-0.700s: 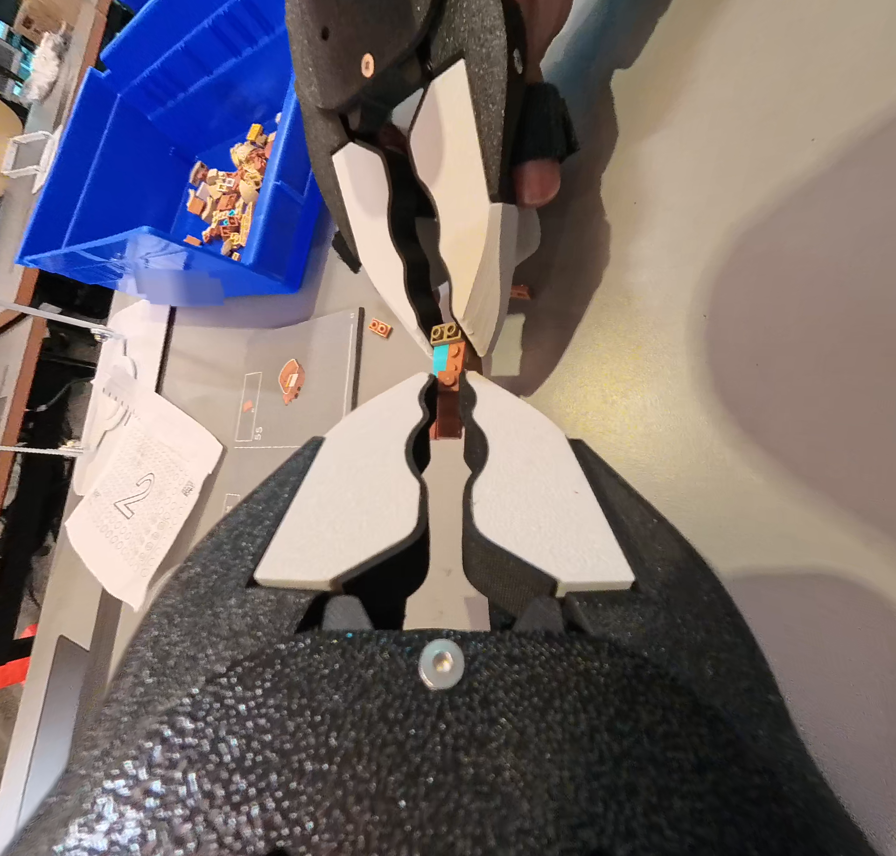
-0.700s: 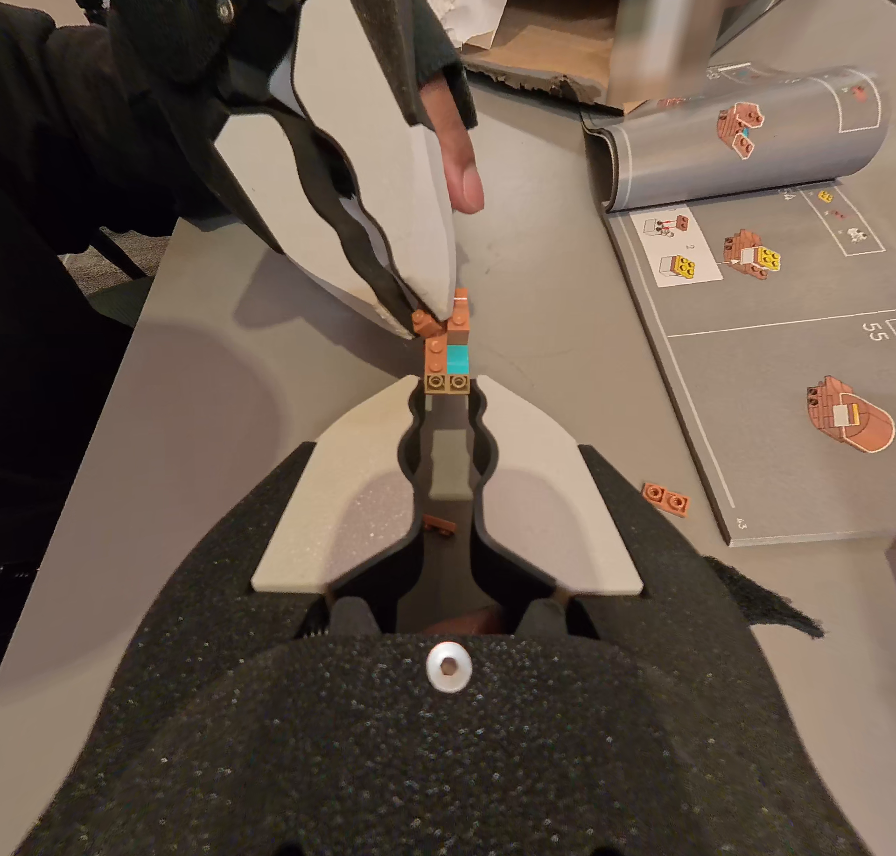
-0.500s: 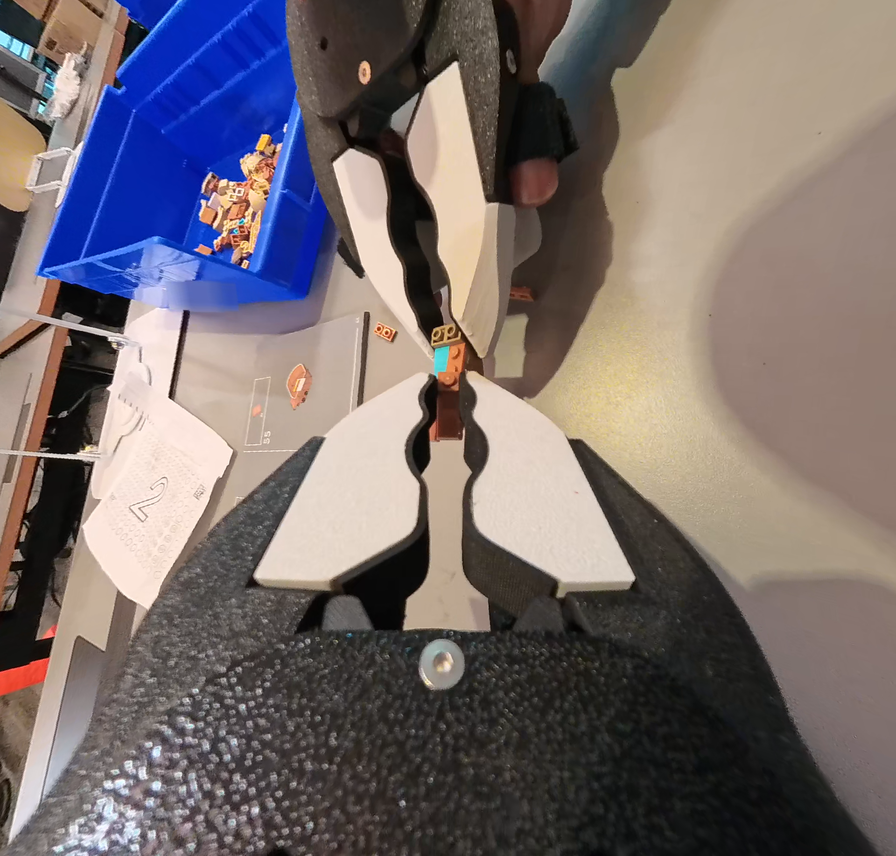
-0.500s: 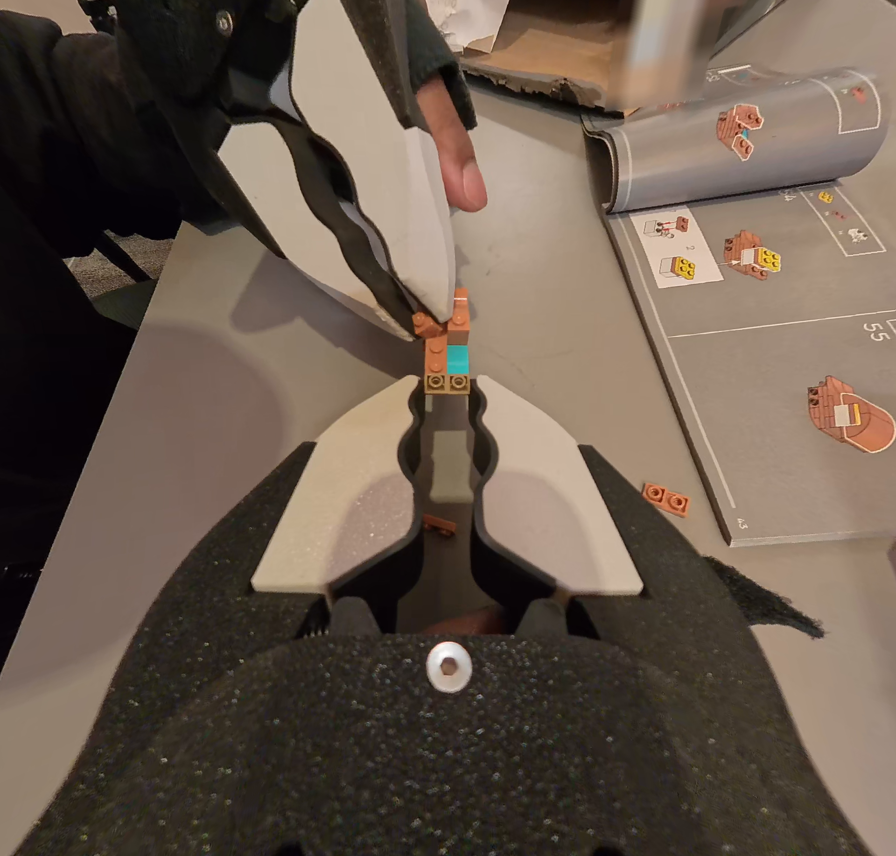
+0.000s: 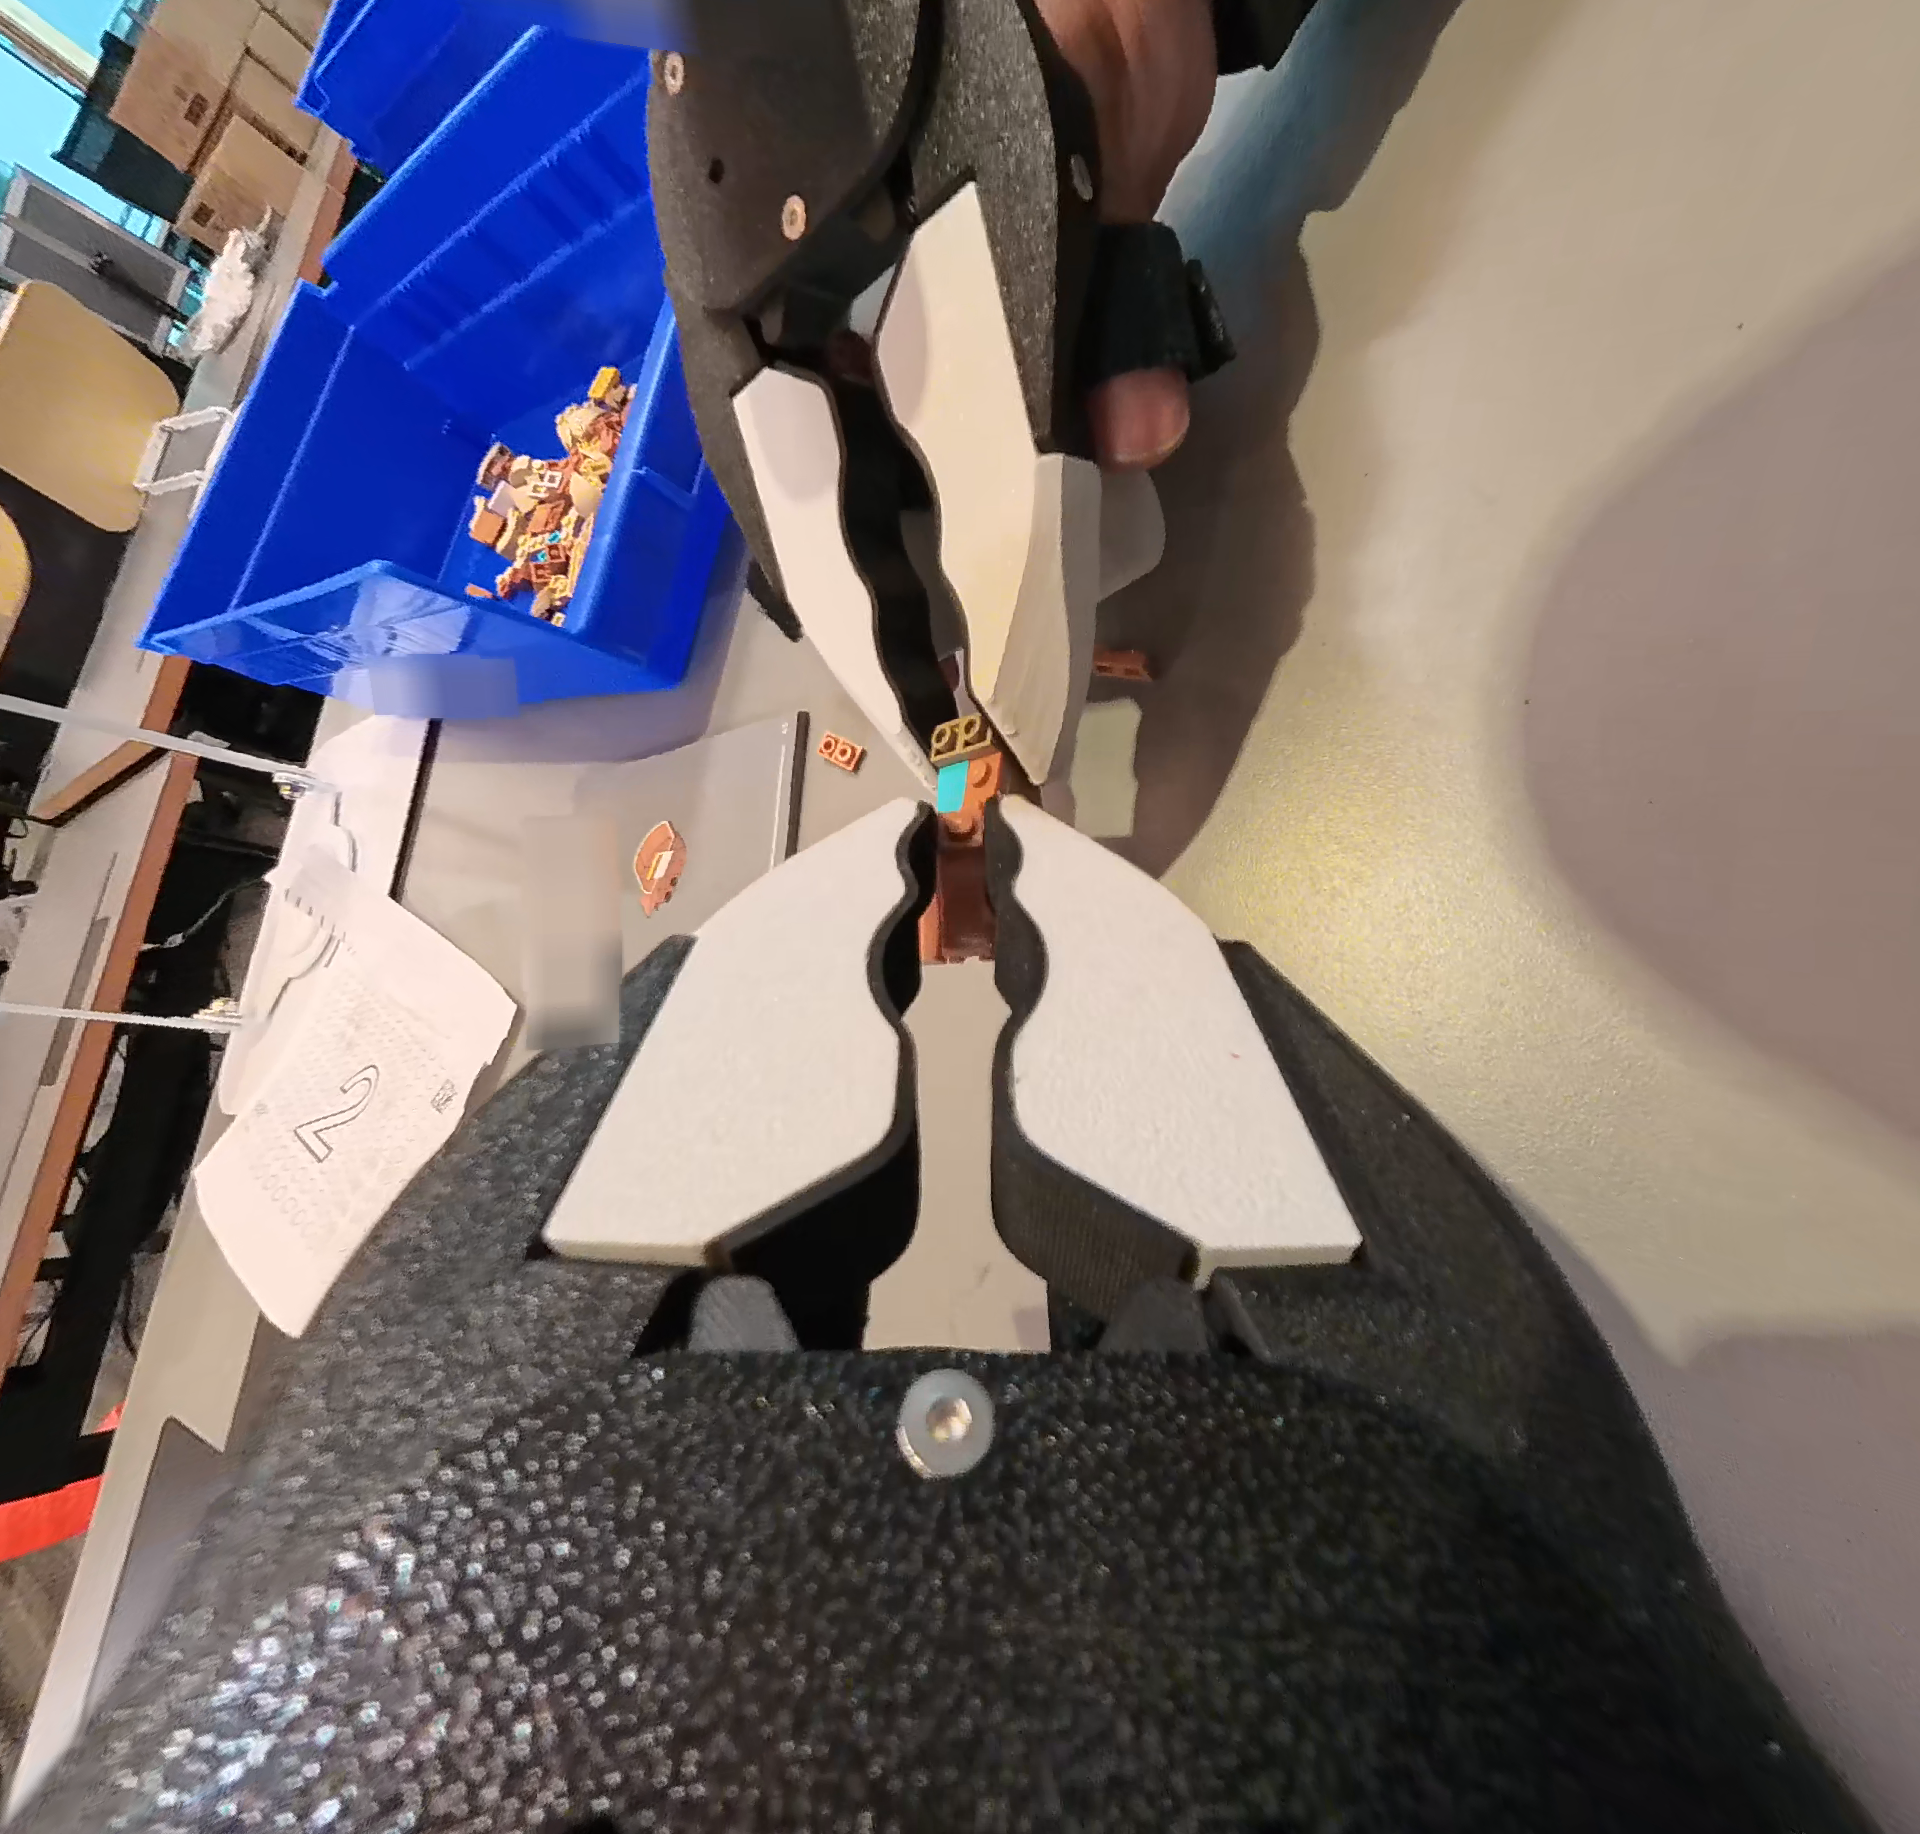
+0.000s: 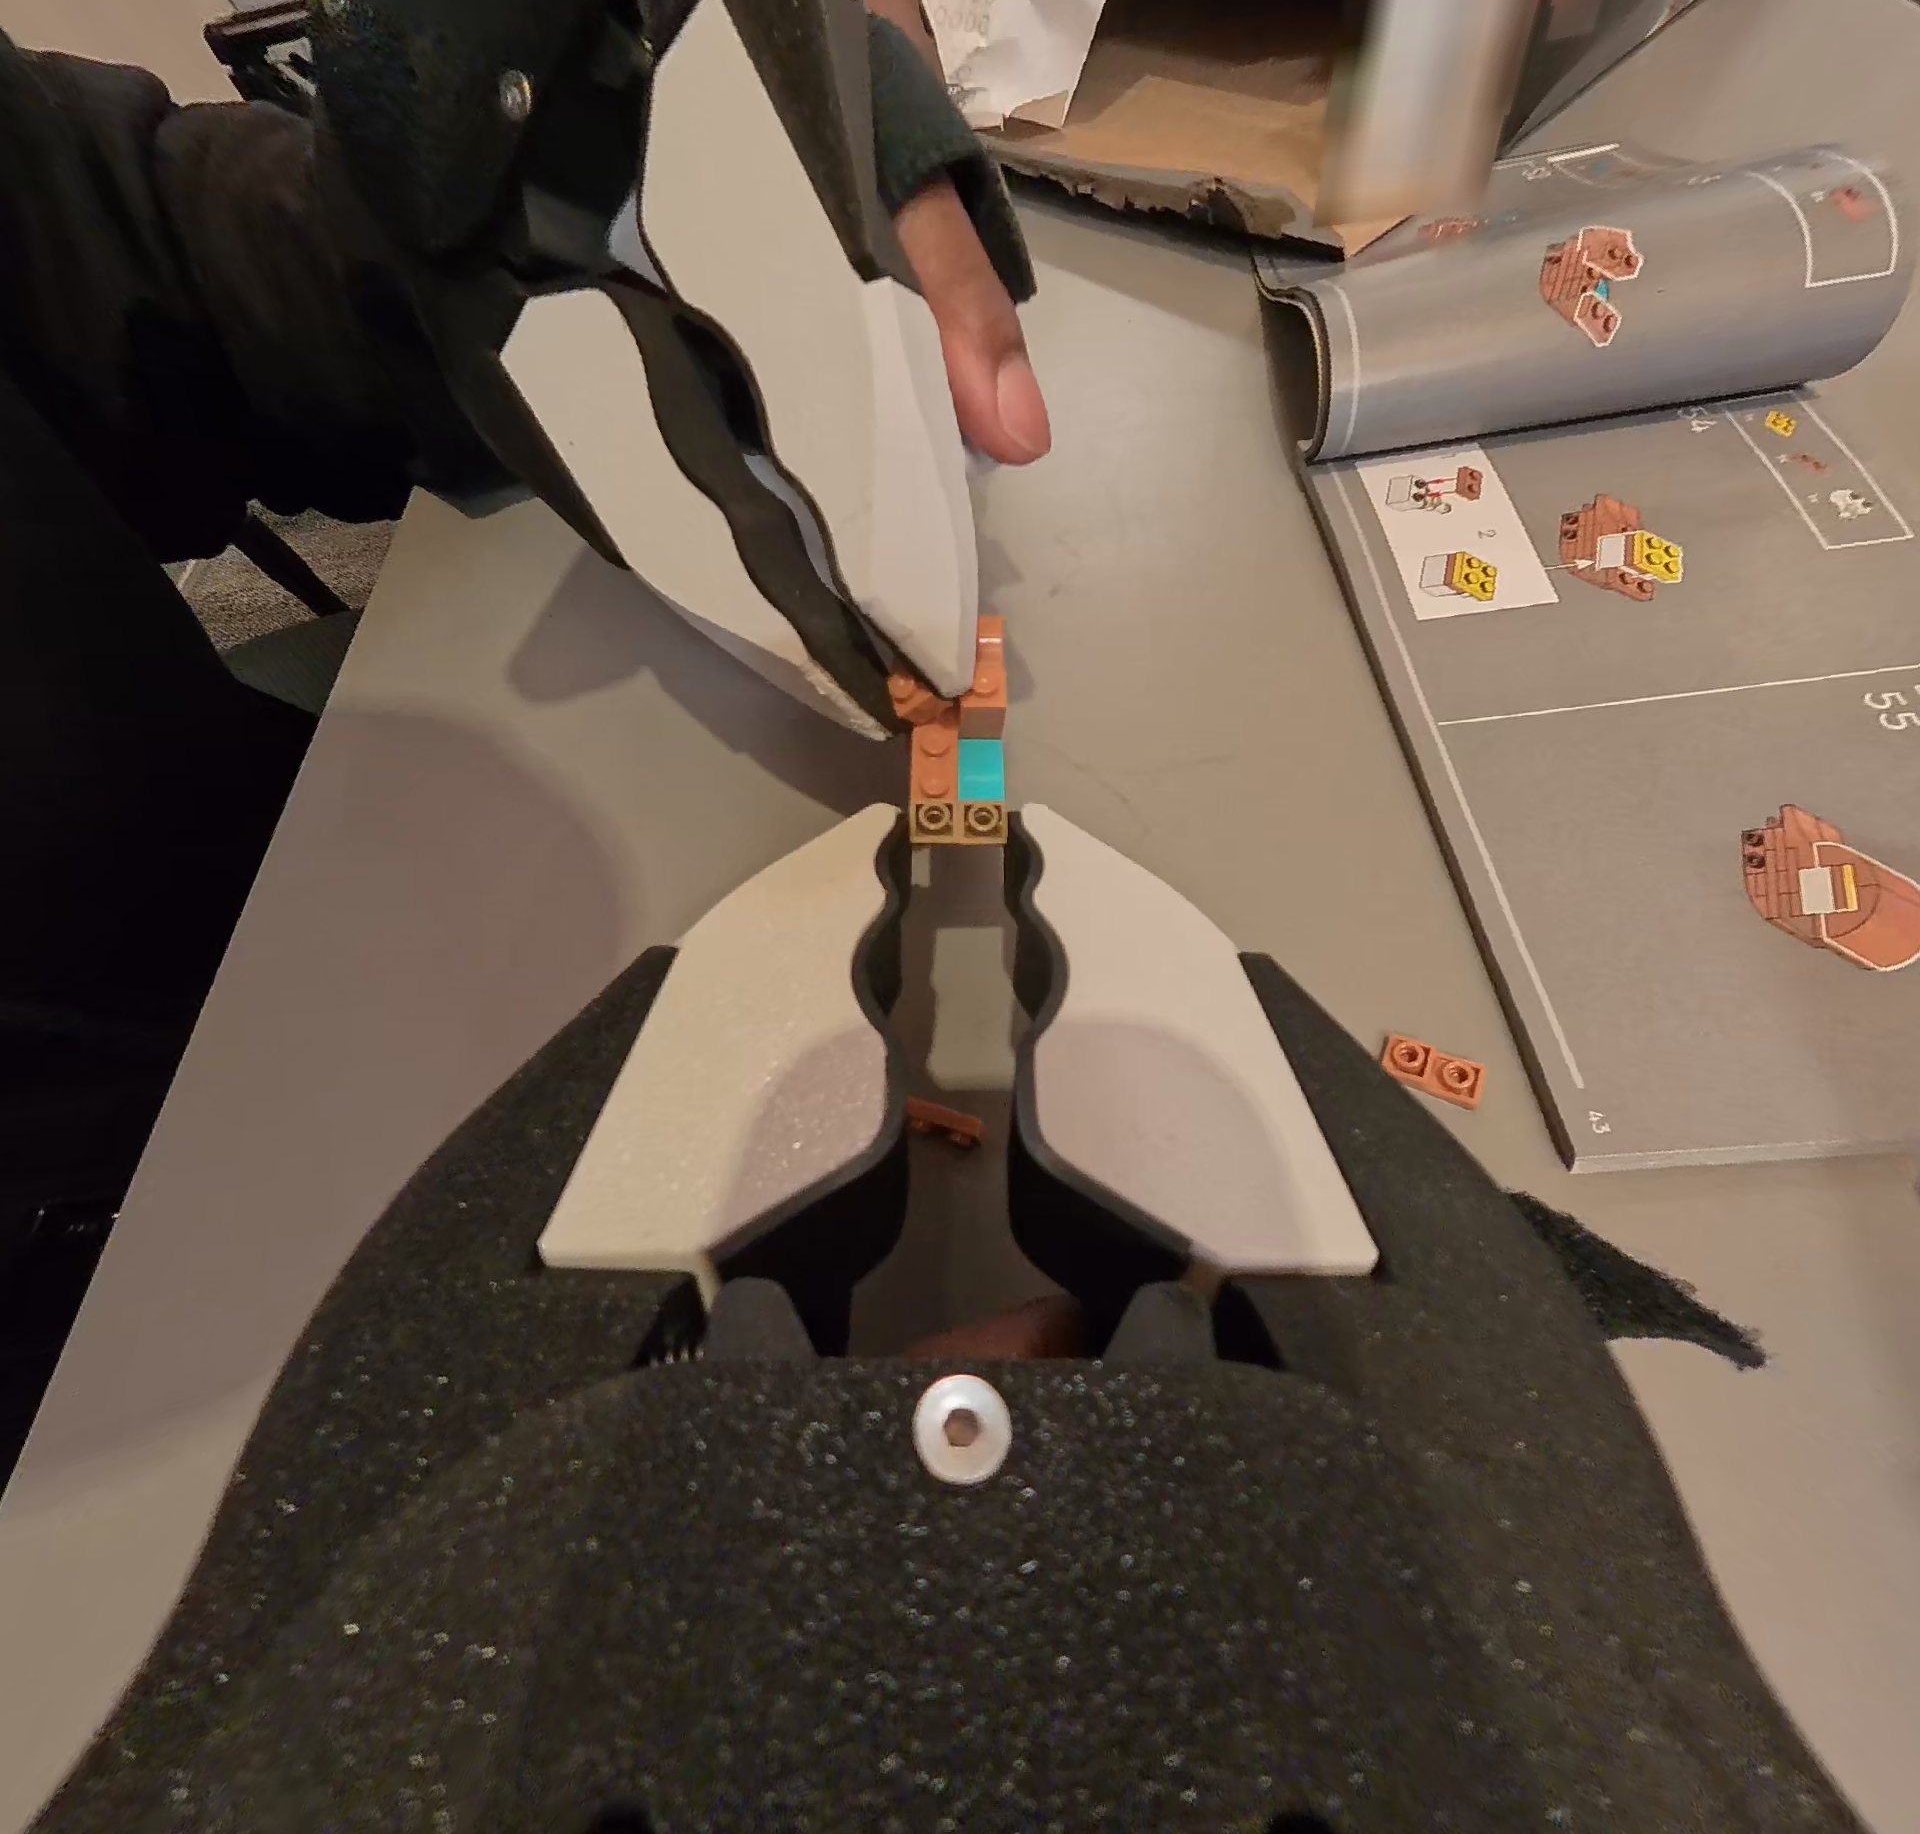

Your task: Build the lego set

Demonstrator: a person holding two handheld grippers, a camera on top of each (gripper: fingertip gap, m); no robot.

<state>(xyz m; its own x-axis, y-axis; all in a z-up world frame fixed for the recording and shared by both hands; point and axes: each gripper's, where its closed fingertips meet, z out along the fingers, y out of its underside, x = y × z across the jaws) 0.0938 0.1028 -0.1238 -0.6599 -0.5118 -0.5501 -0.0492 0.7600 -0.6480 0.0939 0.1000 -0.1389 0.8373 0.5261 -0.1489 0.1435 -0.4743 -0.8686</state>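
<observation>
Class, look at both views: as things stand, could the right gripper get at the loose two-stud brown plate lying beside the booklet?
Probably not yet. The right gripper is shut on the brick assembly, which the left gripper grips too. The plate lies uncovered on the table beside the booklet.

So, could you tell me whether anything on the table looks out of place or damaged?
Two things. A loose brown plate lies on the table beside the booklet, apart from the brick assembly that both hand-held grippers grip. The cardboard box behind has a ragged, torn front edge. Nothing looks spilled.
</observation>
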